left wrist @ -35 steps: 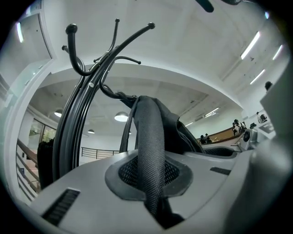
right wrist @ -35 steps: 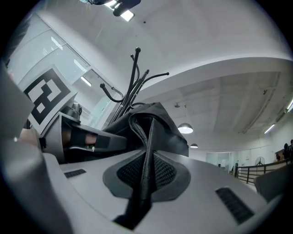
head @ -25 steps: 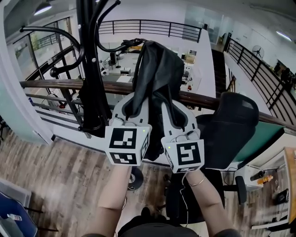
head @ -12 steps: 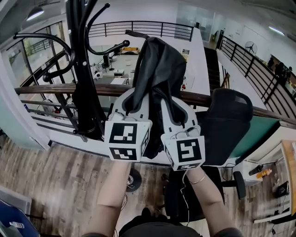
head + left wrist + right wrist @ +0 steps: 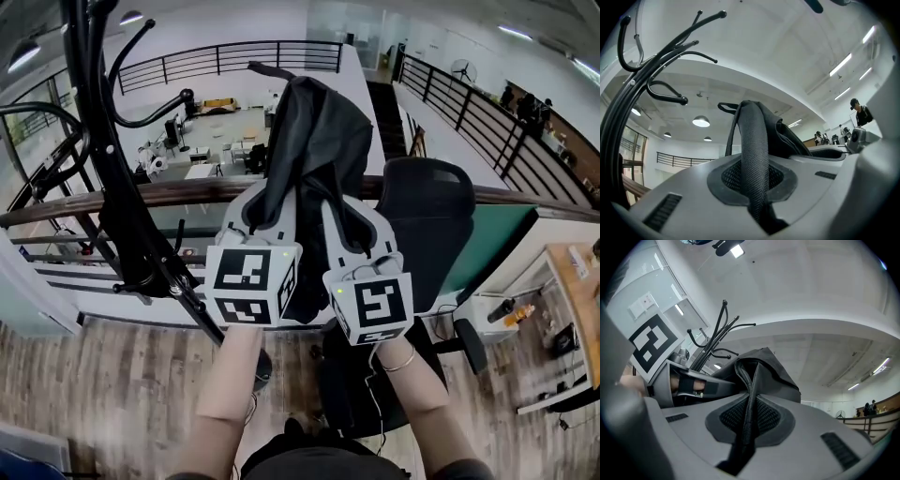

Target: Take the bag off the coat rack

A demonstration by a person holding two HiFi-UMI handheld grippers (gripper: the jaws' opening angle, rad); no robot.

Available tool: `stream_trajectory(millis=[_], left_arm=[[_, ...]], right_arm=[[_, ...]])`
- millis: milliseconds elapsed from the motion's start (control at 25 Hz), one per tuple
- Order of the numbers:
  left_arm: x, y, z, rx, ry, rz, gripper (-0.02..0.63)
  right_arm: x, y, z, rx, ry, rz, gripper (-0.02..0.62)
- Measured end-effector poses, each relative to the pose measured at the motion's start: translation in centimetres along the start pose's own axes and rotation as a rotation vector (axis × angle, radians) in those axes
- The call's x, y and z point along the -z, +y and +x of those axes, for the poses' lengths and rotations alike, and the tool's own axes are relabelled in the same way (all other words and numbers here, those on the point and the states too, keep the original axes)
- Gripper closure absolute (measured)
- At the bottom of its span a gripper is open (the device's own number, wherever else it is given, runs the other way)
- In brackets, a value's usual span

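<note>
Head view: bag (image 5: 319,131) in left tool (image 5: 265,202) and right tool (image 5: 339,211).

- The coat rack (image 5: 127,220) stands just left of the left gripper (image 5: 267,202). Its hooks (image 5: 186,95) curve toward the bag (image 5: 314,141), with open air between.
- A wooden rail (image 5: 141,196) crosses ahead, behind the bag.
- A black chair (image 5: 427,225) crowds the right gripper (image 5: 342,211) on its right.
- Above the bag the air is open.
</note>
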State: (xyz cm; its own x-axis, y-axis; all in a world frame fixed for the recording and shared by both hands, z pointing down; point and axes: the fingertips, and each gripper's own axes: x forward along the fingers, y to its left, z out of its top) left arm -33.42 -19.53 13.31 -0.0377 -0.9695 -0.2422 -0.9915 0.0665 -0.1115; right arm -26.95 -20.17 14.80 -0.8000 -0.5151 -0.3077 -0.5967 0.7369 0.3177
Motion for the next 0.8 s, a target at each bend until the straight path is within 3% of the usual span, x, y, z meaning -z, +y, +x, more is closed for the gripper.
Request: stream_trajectory(millis=[200,440,800], left_arm=[[0.7,-4.4,1.4,0.089,0.001,-0.032,0.557],[0.1,-8.4,1.5,0.137,0.010,0.017,0.557],[-0.4,-10.4,0.1,0.157,0.002,0.030,0.557]], right_arm=[[1.4,-3.5,-3.1,0.086,0.047,-0.018,0.563],[1.8,-5.5,-6.2,0.148,0.073,0.001,0.563],[1.3,-5.4,-8.2,0.155,0.058,-0.004,0.563]])
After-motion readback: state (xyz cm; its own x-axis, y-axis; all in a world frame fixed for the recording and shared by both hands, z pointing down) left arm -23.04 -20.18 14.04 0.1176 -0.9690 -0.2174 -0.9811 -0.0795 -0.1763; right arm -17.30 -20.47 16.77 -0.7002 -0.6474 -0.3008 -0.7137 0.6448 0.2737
